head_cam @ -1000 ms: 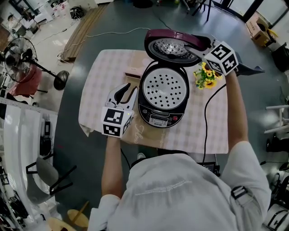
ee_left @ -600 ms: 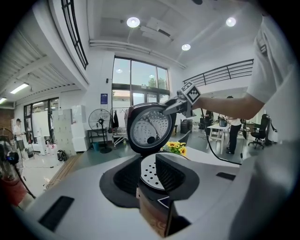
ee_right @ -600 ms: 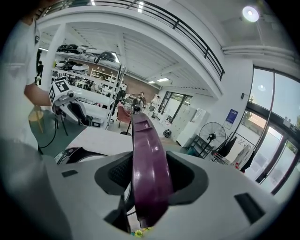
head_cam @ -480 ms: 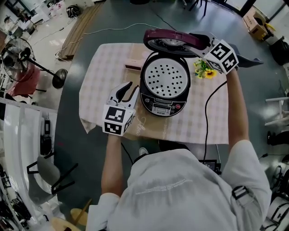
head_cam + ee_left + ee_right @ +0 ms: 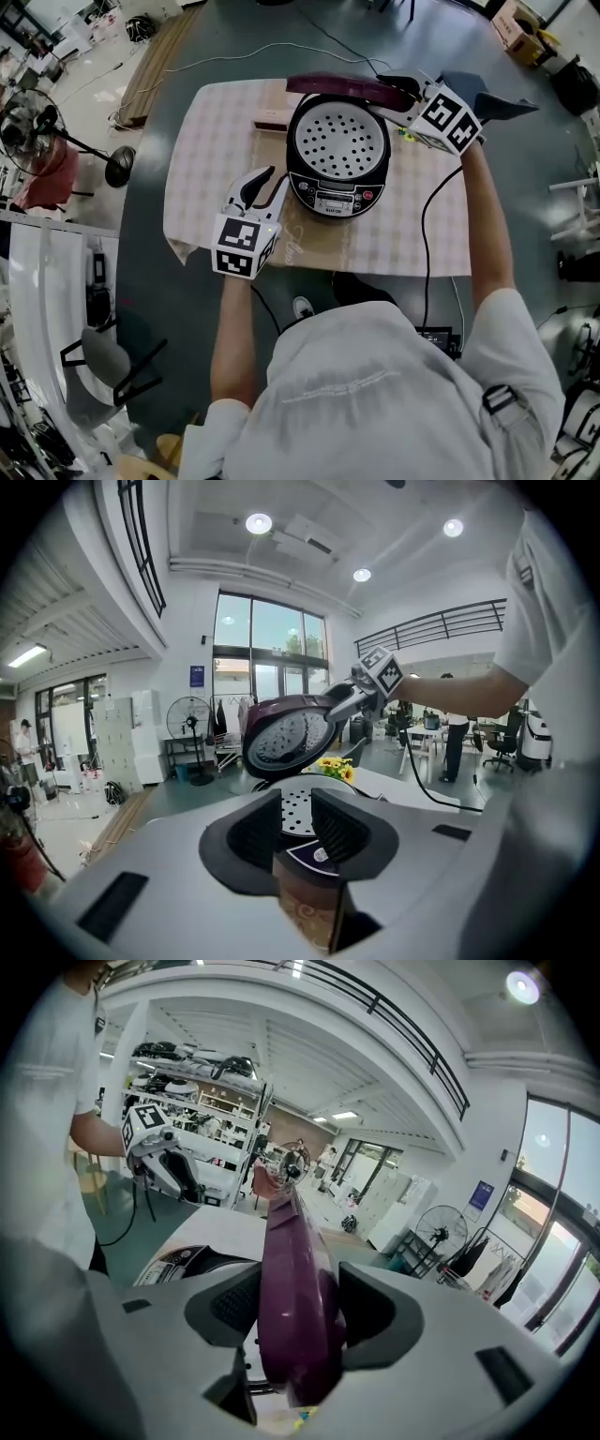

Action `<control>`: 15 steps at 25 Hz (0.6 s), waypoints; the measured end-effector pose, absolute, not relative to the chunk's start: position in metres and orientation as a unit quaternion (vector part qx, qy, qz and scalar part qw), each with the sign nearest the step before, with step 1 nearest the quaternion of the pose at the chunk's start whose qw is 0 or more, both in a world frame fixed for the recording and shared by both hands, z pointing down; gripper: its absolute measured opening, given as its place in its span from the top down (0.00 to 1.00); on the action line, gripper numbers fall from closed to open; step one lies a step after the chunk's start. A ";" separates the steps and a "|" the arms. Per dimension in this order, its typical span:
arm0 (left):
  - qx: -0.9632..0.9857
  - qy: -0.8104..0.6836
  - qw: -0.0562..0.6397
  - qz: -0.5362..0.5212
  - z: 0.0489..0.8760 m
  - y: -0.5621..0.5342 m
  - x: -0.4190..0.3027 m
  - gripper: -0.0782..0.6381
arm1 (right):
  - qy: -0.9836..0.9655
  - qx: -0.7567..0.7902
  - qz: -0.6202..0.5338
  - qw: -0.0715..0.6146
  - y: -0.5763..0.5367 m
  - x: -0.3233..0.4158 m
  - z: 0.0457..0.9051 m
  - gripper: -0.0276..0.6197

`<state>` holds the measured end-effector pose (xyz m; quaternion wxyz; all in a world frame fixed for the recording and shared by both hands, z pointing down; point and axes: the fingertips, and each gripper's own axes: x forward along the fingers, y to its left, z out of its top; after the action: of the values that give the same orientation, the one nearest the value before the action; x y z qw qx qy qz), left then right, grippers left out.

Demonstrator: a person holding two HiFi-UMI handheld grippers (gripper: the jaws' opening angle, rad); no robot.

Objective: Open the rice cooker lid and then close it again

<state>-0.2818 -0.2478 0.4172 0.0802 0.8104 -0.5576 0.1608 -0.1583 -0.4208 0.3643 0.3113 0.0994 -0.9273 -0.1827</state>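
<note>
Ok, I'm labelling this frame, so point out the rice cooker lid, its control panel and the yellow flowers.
rice cooker lid [image 5: 339, 86], head view, purple outer shell
control panel [image 5: 336, 199], head view, its display
yellow flowers [image 5: 334, 766], left gripper view, the blooms

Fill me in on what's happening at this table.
A person with a gripper in each hand is working a rice cooker on a checked cloth. The right gripper holds the purple lid by its edge, its jaws having just opened slightly, and the lid stands half raised. The left gripper hovers open and empty beside it.
</note>
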 end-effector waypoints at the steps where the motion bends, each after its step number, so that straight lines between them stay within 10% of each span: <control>1: 0.810 -0.558 0.080 0.161 0.417 -0.245 -0.282 0.74 | -0.929 0.090 -0.179 0.310 -0.416 -0.157 0.368 0.59; 15: 0.813 -0.552 0.096 0.156 0.426 -0.233 -0.271 0.74 | -0.948 0.033 -0.120 0.292 -0.354 -0.146 0.413 0.54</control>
<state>-0.2711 -0.2327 0.4259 0.0961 0.8135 -0.5521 0.1557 -0.1459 -0.3544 0.4125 0.2923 0.0334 -0.9481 -0.1203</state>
